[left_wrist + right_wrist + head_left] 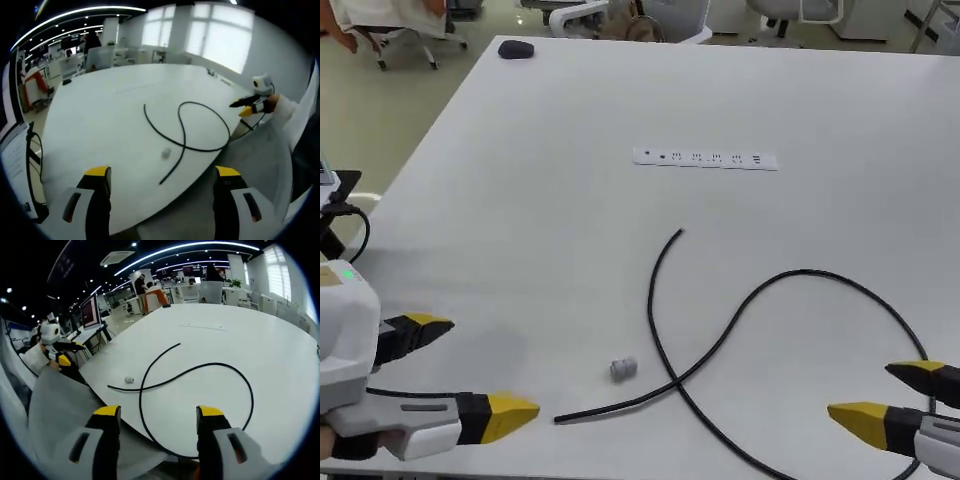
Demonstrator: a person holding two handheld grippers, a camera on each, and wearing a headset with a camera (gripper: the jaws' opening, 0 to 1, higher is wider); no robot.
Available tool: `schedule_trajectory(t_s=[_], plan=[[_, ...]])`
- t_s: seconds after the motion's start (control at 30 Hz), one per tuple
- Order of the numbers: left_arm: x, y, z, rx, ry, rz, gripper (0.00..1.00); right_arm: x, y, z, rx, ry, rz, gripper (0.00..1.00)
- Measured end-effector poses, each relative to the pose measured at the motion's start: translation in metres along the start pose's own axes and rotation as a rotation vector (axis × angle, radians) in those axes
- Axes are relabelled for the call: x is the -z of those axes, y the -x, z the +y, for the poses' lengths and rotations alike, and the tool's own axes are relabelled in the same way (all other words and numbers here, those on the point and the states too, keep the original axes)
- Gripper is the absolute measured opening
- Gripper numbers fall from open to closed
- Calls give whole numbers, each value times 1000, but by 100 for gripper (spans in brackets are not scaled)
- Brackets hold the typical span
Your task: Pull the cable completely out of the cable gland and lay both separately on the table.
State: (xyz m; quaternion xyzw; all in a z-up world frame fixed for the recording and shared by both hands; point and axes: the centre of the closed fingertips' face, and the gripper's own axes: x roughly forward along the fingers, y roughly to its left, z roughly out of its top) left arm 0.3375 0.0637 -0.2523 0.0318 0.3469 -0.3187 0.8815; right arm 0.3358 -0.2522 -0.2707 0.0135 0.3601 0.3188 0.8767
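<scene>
You held both grippers low, at the bottom of the head view. Your left gripper (492, 367), at the lower left, had its yellow-tipped jaws spread wide with nothing between them. Your right gripper (861, 390), at the lower right, was just as wide and also empty. The black cable (804, 272) lay on the white table (570, 200) in a loose loop that crossed itself at lower centre. The small grey cable gland (623, 369) sat on the table just left of that crossing, near the cable but apart from it. A white power strip (705, 158) lay above centre, and a small dark object (516, 49) sat at the upper left.
</scene>
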Motion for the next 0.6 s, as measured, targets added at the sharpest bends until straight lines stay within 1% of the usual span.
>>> schedule_trajectory(t_s=[0.1, 0.2, 0.3, 0.4, 0.53, 0.6], plan=[[-3, -3, -4, 17, -11, 1, 85, 1, 0, 0, 1, 5, 9, 63], [2, -7, -1, 14, -22, 32, 84, 7, -3, -2, 11, 15, 38, 62], [4, -8, -1, 15, -24, 42, 83, 8, -3, 0, 4, 16, 44, 62], [4, -7, 0, 16, -17, 42, 83, 9, -3, 1, 0, 20, 48, 62], [3, -8, 2, 14, -7, 39, 82, 10, -4, -1, 4, 28, 58, 62], [2, -8, 4, 14, -9, 40, 82, 11, -4, -2, 0, 51, 84, 62]])
